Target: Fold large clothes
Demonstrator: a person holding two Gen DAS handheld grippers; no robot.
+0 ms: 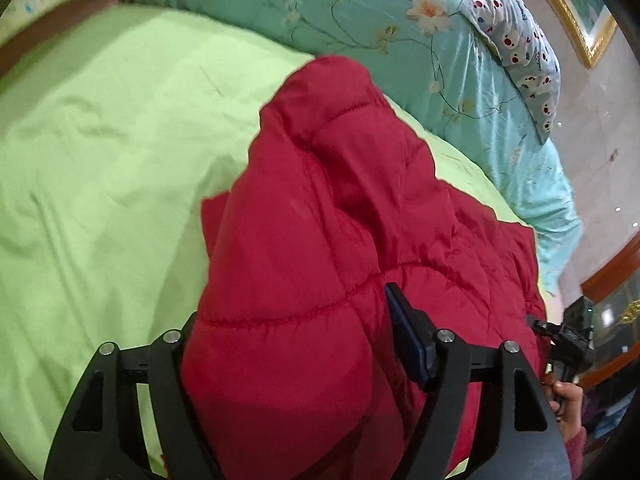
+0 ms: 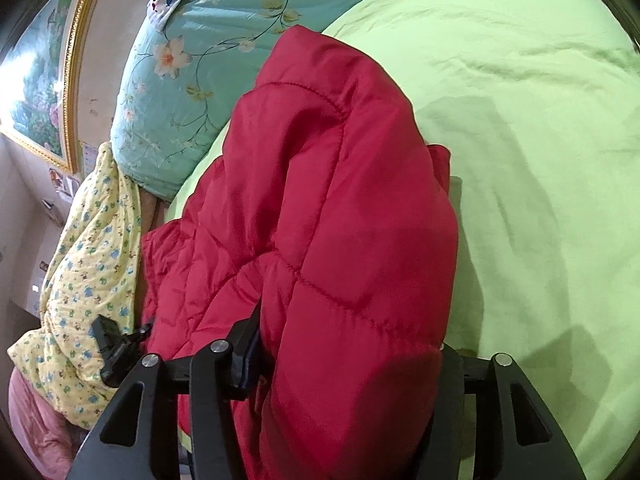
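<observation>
A puffy red quilted jacket (image 1: 340, 200) lies bunched on the light green bed cover (image 1: 100, 140). A thick fold of it fills the gap of my left gripper (image 1: 292, 304). The blue pad (image 1: 404, 340) of the one finger stands bare beside the cloth, and the other finger is hidden behind the fold. In the right wrist view the same jacket (image 2: 320, 200) bulges between the jaws of my right gripper (image 2: 352, 328). Its one blue pad (image 2: 250, 354) shows beside the fabric, and the far finger is covered. Both grippers stand open around the cloth.
A teal floral quilt (image 1: 360, 8) and a spotted pillow (image 1: 516, 36) lie past the jacket. A yellow patterned blanket (image 2: 88, 260) hangs at the bed's side. A gold-framed picture (image 2: 44, 80) is on the wall. A hand (image 1: 564, 396) shows at the right edge.
</observation>
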